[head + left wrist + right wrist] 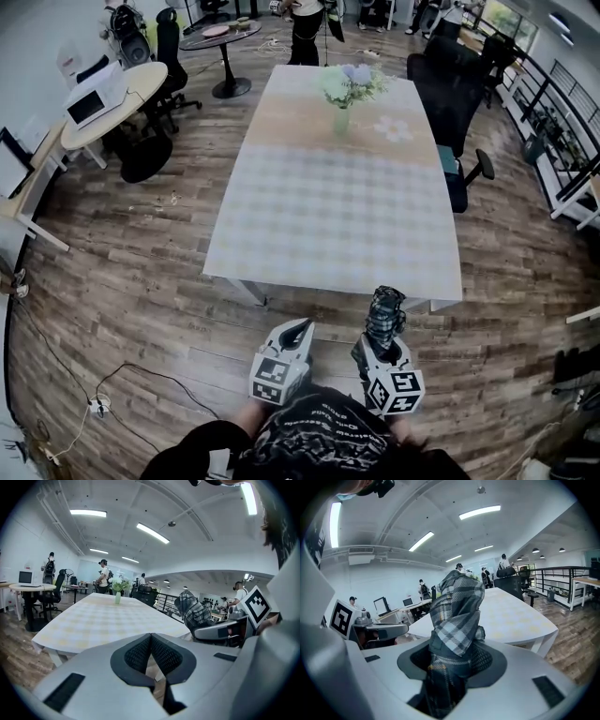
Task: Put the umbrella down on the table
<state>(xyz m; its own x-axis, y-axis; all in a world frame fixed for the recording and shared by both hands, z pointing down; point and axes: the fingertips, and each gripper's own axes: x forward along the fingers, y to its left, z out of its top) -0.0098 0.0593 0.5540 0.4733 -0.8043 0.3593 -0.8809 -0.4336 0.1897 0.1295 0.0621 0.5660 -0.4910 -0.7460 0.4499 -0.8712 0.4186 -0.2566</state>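
- Umbrella [385, 314], folded and plaid, was not yet on the bench [328, 225]. It hung just short of the near edge, so the whole set-down was probably still to do.
- Left claw [151, 639] was pressed together and empty.
- Right claw [454, 660] pinched the umbrella, whose folded end stuck out past it.
- Its handle was hidden behind the claw.

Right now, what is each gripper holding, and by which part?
Right gripper is shut on the folded plaid umbrella, clamped round its wrapped canopy, one end sticking out ahead. Left gripper is shut, holding nothing.
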